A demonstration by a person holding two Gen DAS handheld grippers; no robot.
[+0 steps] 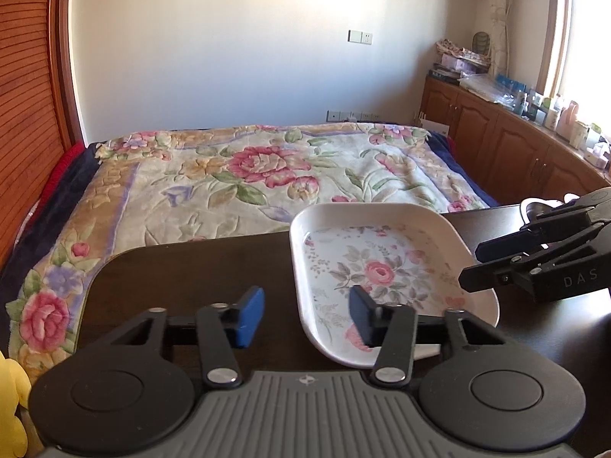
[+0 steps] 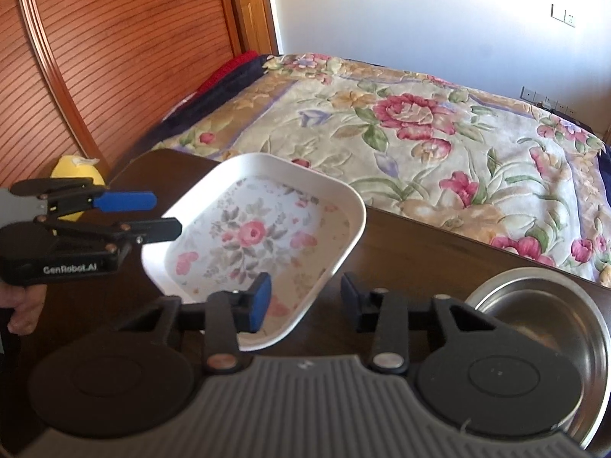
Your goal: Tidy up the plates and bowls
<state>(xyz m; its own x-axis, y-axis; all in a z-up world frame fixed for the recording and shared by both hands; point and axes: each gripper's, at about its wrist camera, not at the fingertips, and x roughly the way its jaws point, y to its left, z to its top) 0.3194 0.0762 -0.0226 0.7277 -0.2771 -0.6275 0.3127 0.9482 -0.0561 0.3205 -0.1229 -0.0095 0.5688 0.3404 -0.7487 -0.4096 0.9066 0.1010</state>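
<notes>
The floral plate is flanked by both unclenched, empty grippers: left gripper at its near-left rim, right gripper at its near-right rim.

Square plate: white rim, pale base printed with pink rose, grey-green leaves, small pink sprigs.
Desk: very dark brown, glossy.
Round bowl: bare silver metal.
Left gripper: black links, grey ribbed body, blue pads on fingers.
Right gripper: same black, grey and blue.
Bedspread: cream and tan, large red-pink roses, green leaves, lilac bands.
Wardrobe door: reddish-brown wood, horizontal slats.
Soft toy: yellow.
Wall: white.
</notes>
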